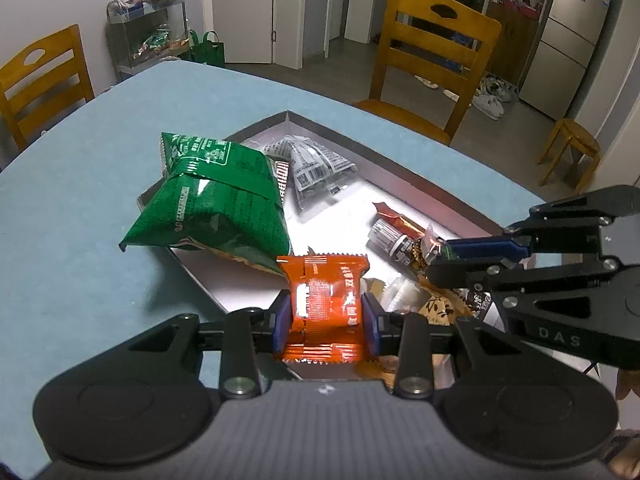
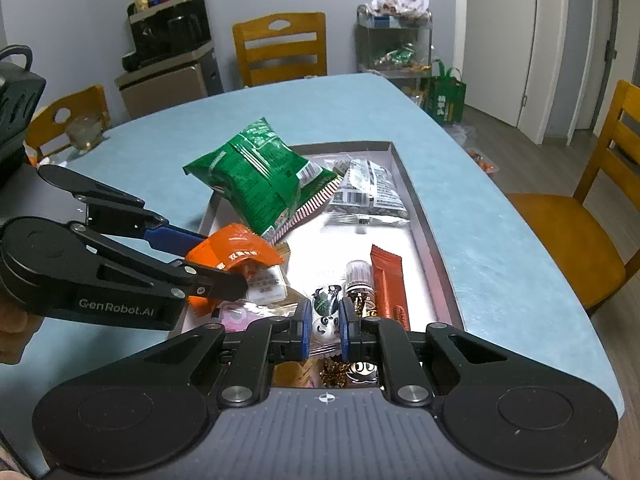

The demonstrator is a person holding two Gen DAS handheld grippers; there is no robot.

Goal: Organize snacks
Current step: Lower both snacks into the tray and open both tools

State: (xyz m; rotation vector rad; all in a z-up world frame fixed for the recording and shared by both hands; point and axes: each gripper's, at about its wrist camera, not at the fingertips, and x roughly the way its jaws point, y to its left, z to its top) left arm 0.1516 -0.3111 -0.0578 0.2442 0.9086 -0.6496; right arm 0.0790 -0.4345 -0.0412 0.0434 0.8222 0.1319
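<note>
Left tongs (image 1: 325,312) clamped on an orange packet (image 1: 324,300), held just above the near end of the tray (image 2: 420,208) on the blue table (image 1: 80,240). Right tongs (image 2: 325,324) clamped on a small panda packet (image 2: 326,316) over the tray's near right part, beside a red-brown bar (image 2: 388,284). Green bag (image 1: 216,196) sits tilted over the tray's far left edge, w/ a clear packet (image 1: 316,168) to its right. Next, I'd say: lower each packet flat into a bare spot nr the middle, keep clear of the green bag, open slowly so nothing slides.
</note>
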